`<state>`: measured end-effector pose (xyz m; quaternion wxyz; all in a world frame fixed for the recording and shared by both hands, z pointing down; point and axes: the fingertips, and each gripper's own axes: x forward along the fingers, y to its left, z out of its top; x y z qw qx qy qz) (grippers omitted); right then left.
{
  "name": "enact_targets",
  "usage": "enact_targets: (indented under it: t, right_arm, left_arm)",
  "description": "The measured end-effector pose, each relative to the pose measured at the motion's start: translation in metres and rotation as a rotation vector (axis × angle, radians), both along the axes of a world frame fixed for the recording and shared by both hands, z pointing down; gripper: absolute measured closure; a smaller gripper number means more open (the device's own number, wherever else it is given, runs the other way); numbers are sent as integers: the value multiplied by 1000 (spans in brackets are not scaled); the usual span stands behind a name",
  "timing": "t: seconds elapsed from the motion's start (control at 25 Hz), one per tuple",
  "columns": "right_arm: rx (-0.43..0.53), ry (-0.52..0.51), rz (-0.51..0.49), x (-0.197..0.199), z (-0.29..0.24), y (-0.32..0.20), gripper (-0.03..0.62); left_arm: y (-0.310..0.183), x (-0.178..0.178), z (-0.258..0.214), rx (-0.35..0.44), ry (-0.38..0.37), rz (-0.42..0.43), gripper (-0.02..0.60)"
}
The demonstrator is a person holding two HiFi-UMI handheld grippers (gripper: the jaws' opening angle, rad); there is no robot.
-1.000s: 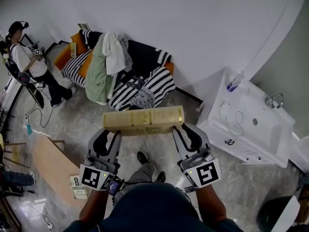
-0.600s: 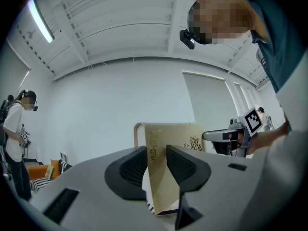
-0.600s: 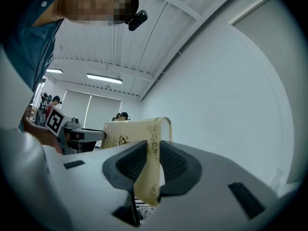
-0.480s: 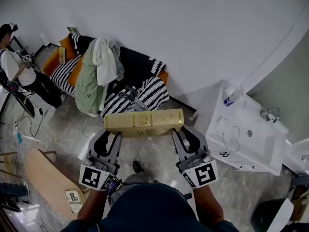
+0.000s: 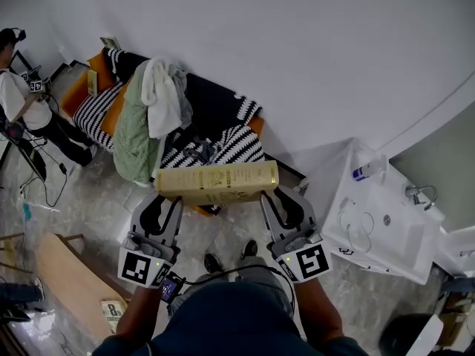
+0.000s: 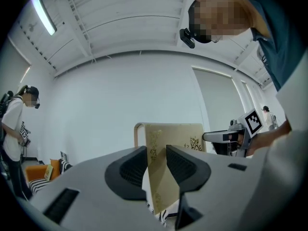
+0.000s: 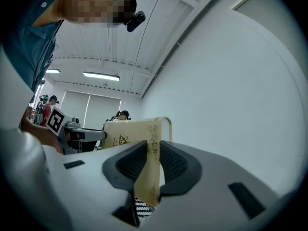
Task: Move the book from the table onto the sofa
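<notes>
A pale yellow book (image 5: 217,182) with gold decoration is held level between both grippers, its long edge toward me. My left gripper (image 5: 166,200) is shut on its left end and my right gripper (image 5: 270,197) is shut on its right end. In the left gripper view the book (image 6: 179,139) stands clamped between the black pads (image 6: 132,169). The right gripper view shows the book (image 7: 130,131) pinched the same way. The book hangs over the front edge of the sofa (image 5: 215,102), which is dark with black-and-white striped cushions (image 5: 237,141).
A green cloth (image 5: 133,128) and a white towel (image 5: 163,87) drape over the sofa's left half. A white washbasin unit (image 5: 382,228) stands at the right. A person (image 5: 18,99) stands at the far left. A wooden board (image 5: 67,277) lies on the floor at lower left.
Both grippers and the book have travelled toward the sofa. The book, earlier over bare floor, now overlaps the sofa's front cushions. The grip has not changed.
</notes>
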<state>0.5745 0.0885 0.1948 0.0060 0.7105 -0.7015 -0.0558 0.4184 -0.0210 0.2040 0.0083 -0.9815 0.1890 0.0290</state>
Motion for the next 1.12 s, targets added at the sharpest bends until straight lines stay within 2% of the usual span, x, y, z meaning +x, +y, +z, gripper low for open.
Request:
enact_targets:
  t: [0.6,0.88,1.12]
  right_arm:
    - [-3,-55,-200,122,30,-127,505]
    - [-14,-73,-260,145,43,-177,505]
    - [-42,-86,-273,150,61,-228,505]
  left_arm:
    - [-93,103,20,-7,-51,-219,457]
    - [-132,121,32,-20,-67,-284,457]
    - [-179,124,50,-55,-82,-301,457]
